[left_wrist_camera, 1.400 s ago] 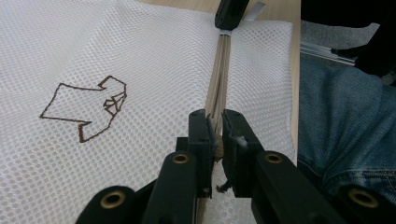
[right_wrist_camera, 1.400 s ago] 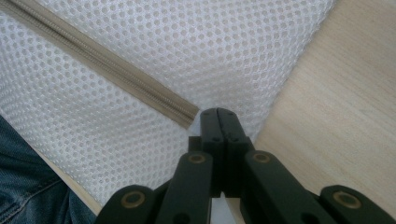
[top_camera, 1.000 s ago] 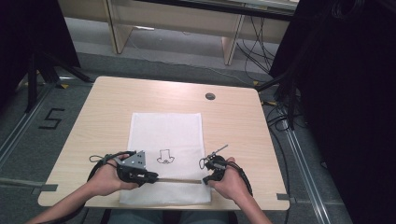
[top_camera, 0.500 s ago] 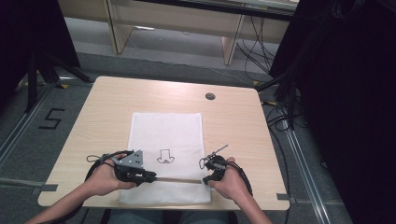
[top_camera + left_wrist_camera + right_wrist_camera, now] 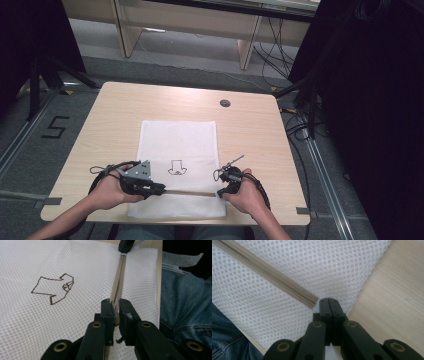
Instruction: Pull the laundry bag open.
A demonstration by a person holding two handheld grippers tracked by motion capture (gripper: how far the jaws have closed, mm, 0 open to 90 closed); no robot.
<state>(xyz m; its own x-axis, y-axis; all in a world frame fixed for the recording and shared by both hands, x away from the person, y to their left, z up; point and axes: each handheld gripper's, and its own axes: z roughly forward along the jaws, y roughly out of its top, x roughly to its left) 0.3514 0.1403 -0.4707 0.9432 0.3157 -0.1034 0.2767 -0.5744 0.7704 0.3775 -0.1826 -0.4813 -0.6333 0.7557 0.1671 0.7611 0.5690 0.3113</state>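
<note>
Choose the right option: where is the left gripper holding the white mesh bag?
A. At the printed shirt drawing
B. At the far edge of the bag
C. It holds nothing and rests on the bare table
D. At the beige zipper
D: in the left gripper view, the left gripper has its jaws closed around the beige zipper of the white mesh bag, beside the printed shirt drawing.

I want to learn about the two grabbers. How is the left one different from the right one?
The left gripper pinches the beige zipper of the white mesh bag, jaws slightly apart around it; the right gripper has its jaws pressed flat together at the zipper's end, and whether it pinches anything is hard to tell. The left carries a grey three-cornered plate; the right doesn't. Both are black and rest on the bag.
</note>
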